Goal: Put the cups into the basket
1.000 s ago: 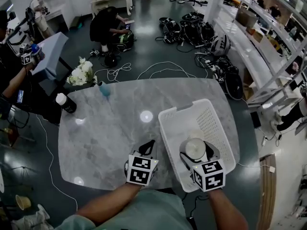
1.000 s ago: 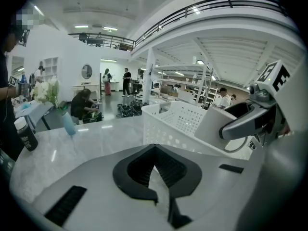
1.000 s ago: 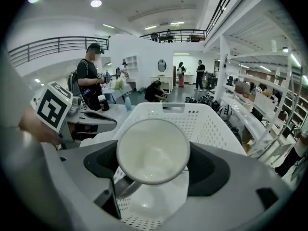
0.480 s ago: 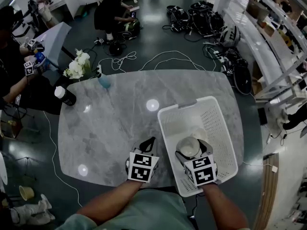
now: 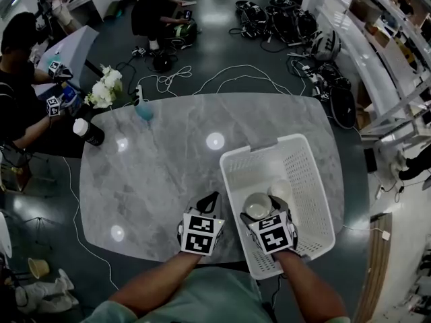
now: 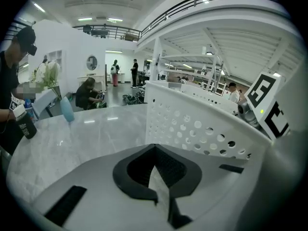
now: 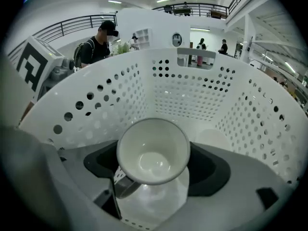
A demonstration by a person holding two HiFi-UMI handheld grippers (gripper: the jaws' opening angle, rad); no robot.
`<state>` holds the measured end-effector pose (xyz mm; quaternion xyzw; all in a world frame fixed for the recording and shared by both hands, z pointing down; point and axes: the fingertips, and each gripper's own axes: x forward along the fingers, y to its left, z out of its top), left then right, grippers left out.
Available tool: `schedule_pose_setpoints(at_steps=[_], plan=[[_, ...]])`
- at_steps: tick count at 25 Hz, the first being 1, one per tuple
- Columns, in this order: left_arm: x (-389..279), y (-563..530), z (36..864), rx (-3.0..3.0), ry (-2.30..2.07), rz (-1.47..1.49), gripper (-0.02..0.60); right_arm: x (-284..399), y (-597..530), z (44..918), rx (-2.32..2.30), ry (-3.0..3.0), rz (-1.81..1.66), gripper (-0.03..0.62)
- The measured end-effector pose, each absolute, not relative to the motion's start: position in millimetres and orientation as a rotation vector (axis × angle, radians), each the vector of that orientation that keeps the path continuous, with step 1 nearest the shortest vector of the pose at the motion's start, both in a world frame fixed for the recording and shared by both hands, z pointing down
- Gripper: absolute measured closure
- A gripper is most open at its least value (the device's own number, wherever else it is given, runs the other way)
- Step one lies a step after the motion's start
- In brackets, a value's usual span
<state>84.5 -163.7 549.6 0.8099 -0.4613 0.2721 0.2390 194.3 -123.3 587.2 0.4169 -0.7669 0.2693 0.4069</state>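
A white perforated basket (image 5: 304, 160) stands on the right part of the grey marble table (image 5: 155, 173). My right gripper (image 5: 260, 211) is inside its near end, shut on a white cup (image 5: 256, 205) whose mouth faces up toward the camera. In the right gripper view this cup (image 7: 153, 150) fills the space between the jaws, its handle at the lower left. A second white cup (image 5: 280, 190) lies on the basket floor just beyond, half hidden (image 7: 212, 138). My left gripper (image 5: 207, 204) rests shut and empty on the table beside the basket's left wall (image 6: 192, 124).
At the table's far left stand a black bottle with a white cap (image 5: 88, 132), white flowers (image 5: 102, 90) and a small blue object (image 5: 143, 111). A person in black (image 5: 23, 79) holds grippers there. Cables and bags lie on the floor beyond.
My right gripper has carried the cup a little left and down inside the basket, and the cup's open mouth now shows. The left gripper has stayed put.
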Motion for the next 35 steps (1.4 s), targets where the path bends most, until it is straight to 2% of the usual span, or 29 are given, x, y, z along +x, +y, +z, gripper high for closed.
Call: schedule_pose_setpoints(at_steps=[20, 35], plan=[[74, -159, 551, 2.230, -1.234, 0.735, 0.580, 199, -112, 629, 1.007, -1.779, 0.739, 0.201], [69, -147, 533, 2.264, -1.209, 0.703, 0.580, 205, -102, 601, 1.005, -1.761, 0.753, 0.201]])
